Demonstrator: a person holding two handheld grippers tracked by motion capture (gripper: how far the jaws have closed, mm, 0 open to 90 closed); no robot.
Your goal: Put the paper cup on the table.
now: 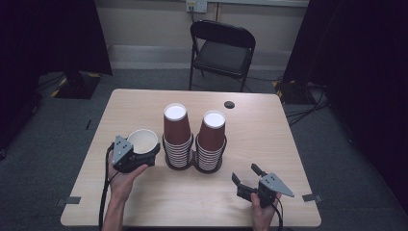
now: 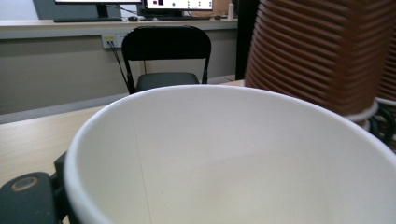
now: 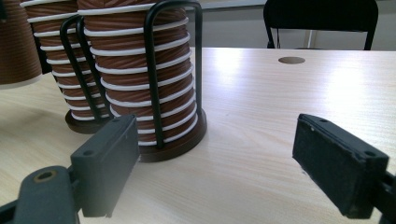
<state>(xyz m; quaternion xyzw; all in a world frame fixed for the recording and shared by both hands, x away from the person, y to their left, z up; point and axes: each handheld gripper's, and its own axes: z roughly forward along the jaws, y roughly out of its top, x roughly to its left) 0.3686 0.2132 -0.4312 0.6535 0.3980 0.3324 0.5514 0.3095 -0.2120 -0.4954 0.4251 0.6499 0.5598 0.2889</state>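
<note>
High view: a pale wooden table (image 1: pixel 144 202) bore two stacks of brown paper cups, the left stack (image 1: pixel 177 137) and the right stack (image 1: pixel 210 140), standing mouth-down side by side in a black wire holder (image 1: pixel 194 166) near the table's middle; a small round hole (image 1: pixel 229 104) lay in the tabletop beyond them, and a black folding chair (image 1: pixel 222 50) stood behind the far edge. The left gripper (image 1: pixel 144 155), held in the person's left hand (image 1: pixel 124 180), carried a single paper cup (image 1: pixel 142 140) mouth-up, just left of the left stack and apart from it, its jaws closed on the cup's wall. The right gripper (image 1: pixel 246 175), held in the right hand (image 1: pixel 262 209), rested low near the table's front right, jaws spread wide with nothing between them. Left gripper view: the held cup's white interior (image 2: pixel 233 158) lay close before the lens, one black jaw showing at lower left outside the rim; the ribbed brown side of a cup stack (image 2: pixel 322 51) rose just beyond at upper right, the chair (image 2: pixel 166 56) farther back. Right gripper view: both black pads, one (image 3: pixel 105 165) at left and its partner at right, stood far apart over bare table, empty; the cup stacks in their wire holder (image 3: pixel 175 70) stood ahead at left, well apart from the pads
</note>
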